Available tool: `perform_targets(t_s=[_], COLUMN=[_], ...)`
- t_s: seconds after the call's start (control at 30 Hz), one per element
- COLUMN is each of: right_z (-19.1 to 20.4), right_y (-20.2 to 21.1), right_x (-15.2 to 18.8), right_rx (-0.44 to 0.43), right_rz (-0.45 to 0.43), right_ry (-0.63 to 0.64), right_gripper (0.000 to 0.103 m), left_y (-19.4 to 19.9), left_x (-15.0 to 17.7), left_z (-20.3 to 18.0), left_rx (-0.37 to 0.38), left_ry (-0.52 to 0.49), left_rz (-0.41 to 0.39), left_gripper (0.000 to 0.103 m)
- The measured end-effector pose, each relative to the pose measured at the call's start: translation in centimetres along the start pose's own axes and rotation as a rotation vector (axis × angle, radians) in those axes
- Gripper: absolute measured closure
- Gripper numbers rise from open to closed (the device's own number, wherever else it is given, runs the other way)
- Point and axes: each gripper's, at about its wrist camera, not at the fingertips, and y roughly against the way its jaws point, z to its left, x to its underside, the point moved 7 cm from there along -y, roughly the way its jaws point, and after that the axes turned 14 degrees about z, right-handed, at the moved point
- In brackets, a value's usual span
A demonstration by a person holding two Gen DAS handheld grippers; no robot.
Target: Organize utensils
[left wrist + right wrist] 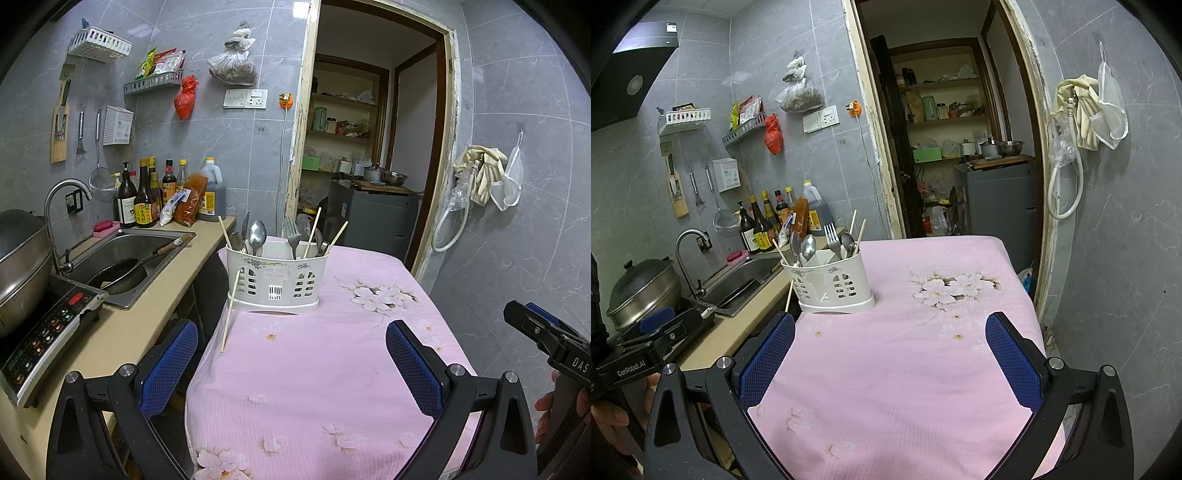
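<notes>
A white slotted utensil holder (277, 278) (829, 282) stands on the pink flowered tablecloth (325, 369) (905, 350). Spoons (256, 233) (808, 245), forks (293, 230) (832, 235) and several chopsticks (313, 232) stick up out of it. One loose chopstick (229, 310) (789, 295) leans against the holder's left side. My left gripper (291, 363) is open over the near table, well short of the holder. My right gripper (890, 358) is open too, nothing between its blue pads, with the holder ahead on its left.
A counter on the left carries an induction cooker (48, 332), a lidded steel pot (642, 291), a sink (125, 258) with a pan, and sauce bottles (147, 195). A doorway (369, 147) to a pantry opens behind the table. A hose and cloths (484, 177) hang on the right wall.
</notes>
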Motion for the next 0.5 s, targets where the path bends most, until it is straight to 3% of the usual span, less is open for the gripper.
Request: perform_targets(t_s=[0.5], right_z=[-0.4], right_y=[-0.2], right_x=[1.3], right_rx=[-0.003], right_rz=[0.022], right_ry=[-0.004], right_gripper=[0.001], left_y=[-1.0], left_x=[0.6], left_z=[0.8], left_rx=[-0.042], left_ry=[0.032], left_rz=[0.021], left_gripper=[0.000])
